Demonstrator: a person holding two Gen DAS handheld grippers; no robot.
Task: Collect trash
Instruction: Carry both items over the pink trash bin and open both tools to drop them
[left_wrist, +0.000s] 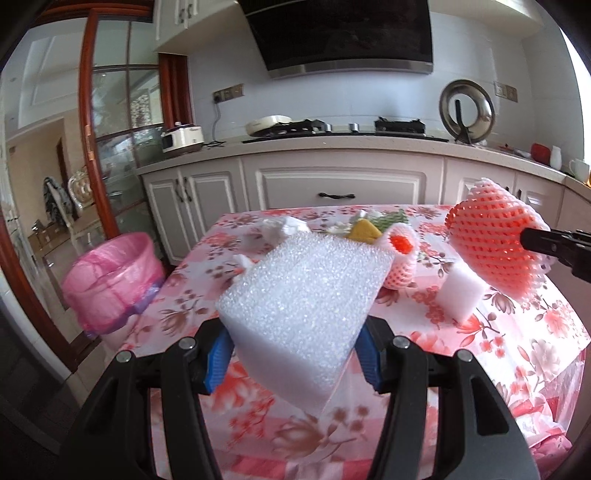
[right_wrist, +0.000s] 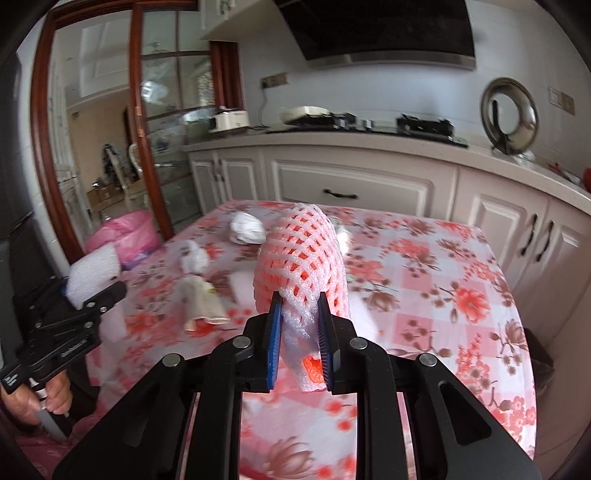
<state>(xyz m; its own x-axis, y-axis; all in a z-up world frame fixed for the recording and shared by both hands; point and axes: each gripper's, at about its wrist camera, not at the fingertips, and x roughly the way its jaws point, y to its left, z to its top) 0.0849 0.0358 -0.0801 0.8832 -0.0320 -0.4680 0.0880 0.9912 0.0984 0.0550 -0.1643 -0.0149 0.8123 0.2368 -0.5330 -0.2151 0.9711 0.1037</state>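
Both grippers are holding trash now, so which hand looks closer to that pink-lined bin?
Probably the left. The left gripper, clamping the white foam block, sits on the table side nearest the pink-lined bin. The right gripper, holding the pink foam net, is farther over.

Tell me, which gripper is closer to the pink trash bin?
Left. The left gripper, shut on a white foam block, is over the table edge nearest the pink trash bin. The right gripper, holding a pink foam net, is farther across the table.

Foam blocks (left_wrist: 303, 295) two; net sleeves (left_wrist: 495, 243) two (one small); bin (left_wrist: 110, 280) one.
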